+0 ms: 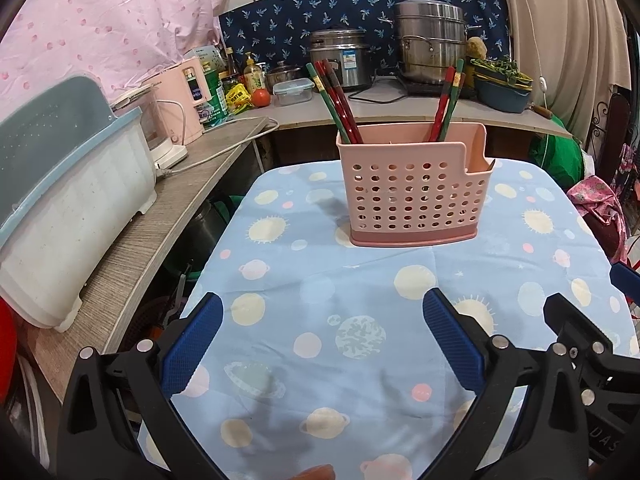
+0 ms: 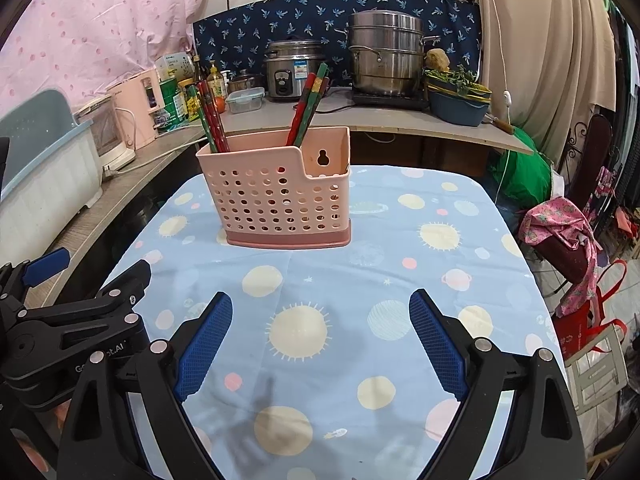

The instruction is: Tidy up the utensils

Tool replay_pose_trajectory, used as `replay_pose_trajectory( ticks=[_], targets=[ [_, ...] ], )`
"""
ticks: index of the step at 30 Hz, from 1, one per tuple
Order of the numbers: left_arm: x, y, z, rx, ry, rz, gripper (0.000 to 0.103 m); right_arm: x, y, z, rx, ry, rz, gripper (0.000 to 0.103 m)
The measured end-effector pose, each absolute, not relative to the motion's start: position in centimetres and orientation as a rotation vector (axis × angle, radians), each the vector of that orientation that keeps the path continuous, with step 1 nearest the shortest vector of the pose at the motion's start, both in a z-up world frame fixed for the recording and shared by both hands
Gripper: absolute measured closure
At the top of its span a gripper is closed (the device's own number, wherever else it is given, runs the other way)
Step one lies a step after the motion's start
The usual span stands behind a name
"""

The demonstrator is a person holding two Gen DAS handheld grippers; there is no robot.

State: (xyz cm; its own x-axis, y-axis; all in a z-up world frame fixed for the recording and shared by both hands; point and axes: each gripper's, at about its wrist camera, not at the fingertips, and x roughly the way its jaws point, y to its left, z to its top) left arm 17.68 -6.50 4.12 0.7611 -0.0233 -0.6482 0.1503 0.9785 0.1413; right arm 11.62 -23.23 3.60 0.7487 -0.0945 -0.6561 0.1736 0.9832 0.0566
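While the pink perforated holder [image 1: 414, 192] stands upright toward the far end of the counter [image 1: 520, 272] on its blue planet-print cloth, red and green chopsticks [image 1: 336, 100] lean in two bunches at its left and middle compartments. The left claw [image 1: 322, 336] and right claw [image 2: 320, 336] hover side by side near the front edge, both spread wide and holding nothing.

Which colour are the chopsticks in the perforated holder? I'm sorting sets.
Red and green chopsticks, clearest in the left wrist view.
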Motion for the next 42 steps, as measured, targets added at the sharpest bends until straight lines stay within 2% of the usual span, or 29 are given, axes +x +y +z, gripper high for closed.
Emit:
replay_pose_trajectory(
  ticks=[42],
  targets=[
    [18.39,-6.44,3.56,0.222,0.713,-0.08,0.007,11.75,-23.2,3.36,0.112,0.715,-0.15,0.017]
  ],
)
